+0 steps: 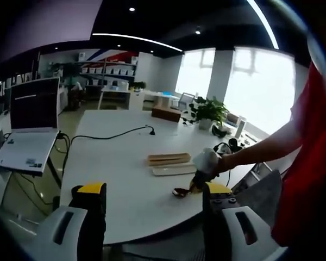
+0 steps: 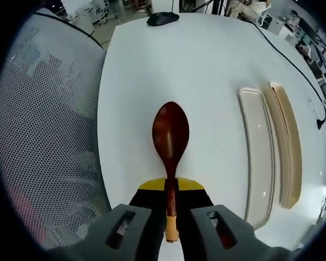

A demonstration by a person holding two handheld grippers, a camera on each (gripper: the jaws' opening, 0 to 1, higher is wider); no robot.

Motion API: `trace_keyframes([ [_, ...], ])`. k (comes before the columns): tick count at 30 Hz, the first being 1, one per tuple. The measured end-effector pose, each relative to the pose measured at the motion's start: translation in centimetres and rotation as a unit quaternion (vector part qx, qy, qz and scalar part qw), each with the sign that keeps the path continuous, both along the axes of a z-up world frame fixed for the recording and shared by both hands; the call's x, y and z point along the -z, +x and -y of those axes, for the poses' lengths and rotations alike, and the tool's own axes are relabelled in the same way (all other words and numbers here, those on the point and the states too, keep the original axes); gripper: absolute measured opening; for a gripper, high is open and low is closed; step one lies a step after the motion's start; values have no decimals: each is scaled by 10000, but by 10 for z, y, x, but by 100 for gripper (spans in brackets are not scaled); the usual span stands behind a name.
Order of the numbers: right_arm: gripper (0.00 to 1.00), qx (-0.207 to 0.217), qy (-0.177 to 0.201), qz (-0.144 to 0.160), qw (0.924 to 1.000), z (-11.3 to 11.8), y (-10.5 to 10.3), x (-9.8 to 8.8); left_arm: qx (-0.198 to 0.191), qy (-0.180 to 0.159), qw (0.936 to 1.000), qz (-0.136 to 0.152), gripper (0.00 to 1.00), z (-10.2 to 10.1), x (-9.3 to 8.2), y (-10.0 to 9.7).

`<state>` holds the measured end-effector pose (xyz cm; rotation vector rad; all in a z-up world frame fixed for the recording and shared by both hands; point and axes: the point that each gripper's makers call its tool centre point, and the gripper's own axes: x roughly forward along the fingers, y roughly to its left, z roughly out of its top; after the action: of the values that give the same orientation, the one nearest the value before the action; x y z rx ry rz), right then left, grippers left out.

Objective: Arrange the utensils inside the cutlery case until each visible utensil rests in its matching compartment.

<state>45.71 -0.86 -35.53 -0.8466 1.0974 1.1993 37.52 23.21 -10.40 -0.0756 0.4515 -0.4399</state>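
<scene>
A dark brown wooden spoon (image 2: 170, 133) with a pale handle end points forward over the white table (image 2: 206, 65). My right gripper (image 2: 171, 187) is shut on its handle. To its right lie the cutlery case's white tray (image 2: 255, 152) and its wooden part (image 2: 288, 147), side by side. From the left gripper view, the same tray (image 1: 174, 169) and wooden part (image 1: 168, 159) sit mid-table. A person's gloved hand (image 1: 206, 160) holds the spoon (image 1: 180, 191) just in front of them. My left gripper (image 1: 155, 190) hangs open near the table's front edge, with nothing between its jaws.
A grey mesh chair (image 2: 43, 125) stands at the table's edge left of the spoon. A black mouse (image 2: 163, 18) and a black cable (image 1: 114, 133) lie farther out on the table. A laptop (image 1: 30, 128) sits on a side stand, and a potted plant (image 1: 209, 111) stands at the far end.
</scene>
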Motion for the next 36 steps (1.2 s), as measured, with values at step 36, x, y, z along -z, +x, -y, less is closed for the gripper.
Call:
trace_keyframes([
  [36,1,46,-33,308,9995,16,28,-31,147,64,9999,13,74,6,-3,8],
])
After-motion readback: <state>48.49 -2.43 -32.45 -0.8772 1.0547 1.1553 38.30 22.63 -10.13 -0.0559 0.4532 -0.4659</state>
